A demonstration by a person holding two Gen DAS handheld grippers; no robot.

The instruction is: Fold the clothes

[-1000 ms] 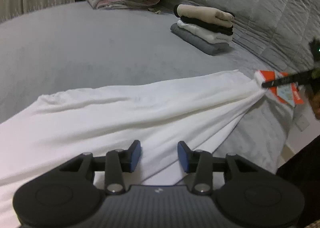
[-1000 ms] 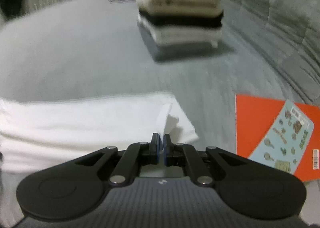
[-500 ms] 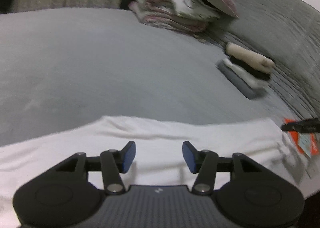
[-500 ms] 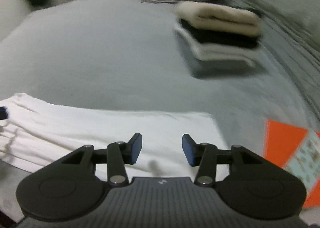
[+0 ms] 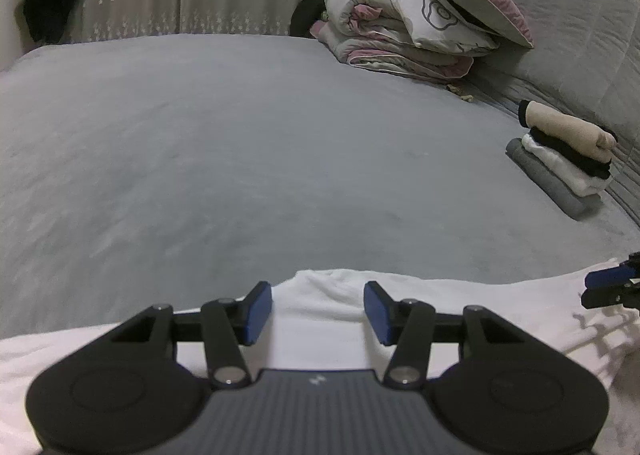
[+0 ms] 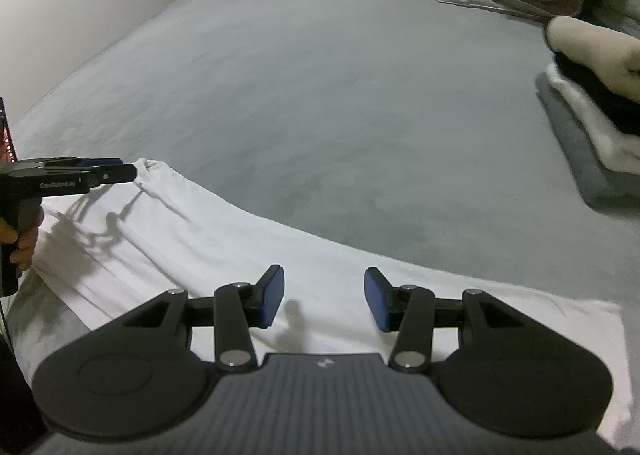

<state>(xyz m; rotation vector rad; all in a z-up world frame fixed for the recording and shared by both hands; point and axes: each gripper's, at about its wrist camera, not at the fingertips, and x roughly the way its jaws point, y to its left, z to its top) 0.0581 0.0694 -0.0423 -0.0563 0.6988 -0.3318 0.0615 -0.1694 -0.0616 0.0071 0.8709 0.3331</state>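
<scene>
The white garment [image 6: 248, 255] lies folded in a long strip along the near edge of the grey bed [image 5: 240, 143]. The right gripper [image 6: 324, 301] and left gripper [image 5: 318, 311] have just been opening; both hover over the cloth, released, nothing pinched between their pads.

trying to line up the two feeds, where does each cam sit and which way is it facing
Left wrist: on the left gripper, facing across the grey bed over the white garment; own open fingers show.
Right wrist: on the right gripper, same direction; a hand shows.
Shared: garment, bed, folded stack, each other's gripper.
</scene>
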